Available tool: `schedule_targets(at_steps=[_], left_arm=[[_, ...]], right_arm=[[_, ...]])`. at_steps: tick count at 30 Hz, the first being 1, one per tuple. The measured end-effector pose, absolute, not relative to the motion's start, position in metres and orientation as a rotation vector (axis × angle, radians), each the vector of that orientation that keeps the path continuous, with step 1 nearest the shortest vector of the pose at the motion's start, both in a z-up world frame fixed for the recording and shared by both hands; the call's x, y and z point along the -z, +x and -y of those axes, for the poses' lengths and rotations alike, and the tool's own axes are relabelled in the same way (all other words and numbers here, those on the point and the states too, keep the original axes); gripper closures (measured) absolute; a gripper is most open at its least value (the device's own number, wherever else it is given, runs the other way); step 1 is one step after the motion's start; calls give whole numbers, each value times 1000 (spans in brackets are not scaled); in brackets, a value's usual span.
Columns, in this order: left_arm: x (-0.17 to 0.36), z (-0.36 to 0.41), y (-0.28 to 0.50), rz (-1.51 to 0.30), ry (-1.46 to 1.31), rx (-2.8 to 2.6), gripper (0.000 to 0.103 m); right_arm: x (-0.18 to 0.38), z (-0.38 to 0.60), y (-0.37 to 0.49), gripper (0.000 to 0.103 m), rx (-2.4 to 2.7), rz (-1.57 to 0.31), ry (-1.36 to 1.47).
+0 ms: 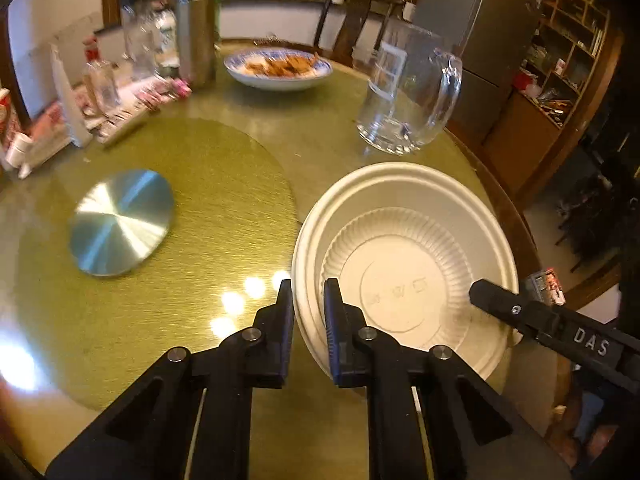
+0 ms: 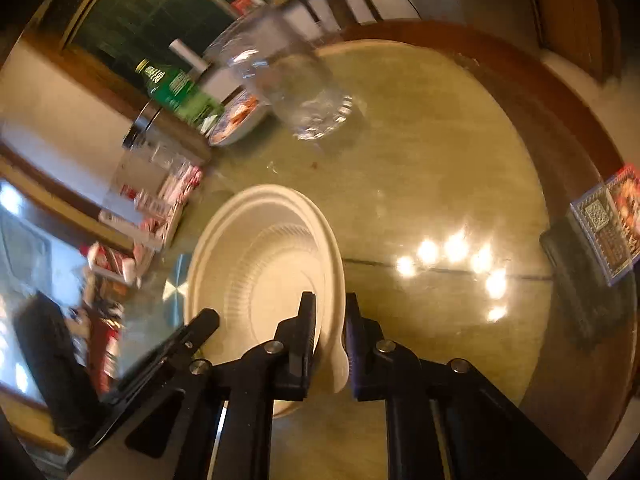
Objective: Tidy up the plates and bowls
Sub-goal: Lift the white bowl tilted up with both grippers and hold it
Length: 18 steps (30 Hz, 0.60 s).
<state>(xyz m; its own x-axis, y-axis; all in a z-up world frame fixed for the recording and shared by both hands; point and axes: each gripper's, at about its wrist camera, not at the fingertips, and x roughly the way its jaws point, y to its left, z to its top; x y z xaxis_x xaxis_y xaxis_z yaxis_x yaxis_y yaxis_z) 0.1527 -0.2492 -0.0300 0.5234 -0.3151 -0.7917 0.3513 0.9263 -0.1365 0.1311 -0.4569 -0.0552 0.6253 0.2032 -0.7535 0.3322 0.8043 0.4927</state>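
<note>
A stack of white disposable bowls (image 1: 404,256) is held over the green-gold round table (image 1: 224,208); it also shows in the right wrist view (image 2: 264,264). My left gripper (image 1: 308,292) is shut on the stack's near-left rim, one finger inside and one outside. My right gripper (image 2: 330,308) is shut on the opposite rim, and its finger (image 1: 492,294) reaches into the bowl in the left wrist view. A blue-patterned bowl of food (image 1: 278,66) sits at the far side of the table.
A clear glass jug (image 1: 408,92) stands just beyond the bowls. A round metal disc (image 1: 120,222) lies on the glass turntable at left. A steel flask (image 1: 196,28), bottles and packets crowd the far left. A card box (image 2: 608,224) lies at the table's right edge.
</note>
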Motion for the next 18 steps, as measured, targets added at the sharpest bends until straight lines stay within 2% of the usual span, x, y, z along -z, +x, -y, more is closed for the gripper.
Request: schedule_targets(at_steps=[10,18], left_arm=[[14,137,136,-819,-21,202,91],[23,72,131,-787,-66,89,91]], right_arm=[[36,347,142,90,-54,-826,574],[39,264,150,90,-116,-795,476]])
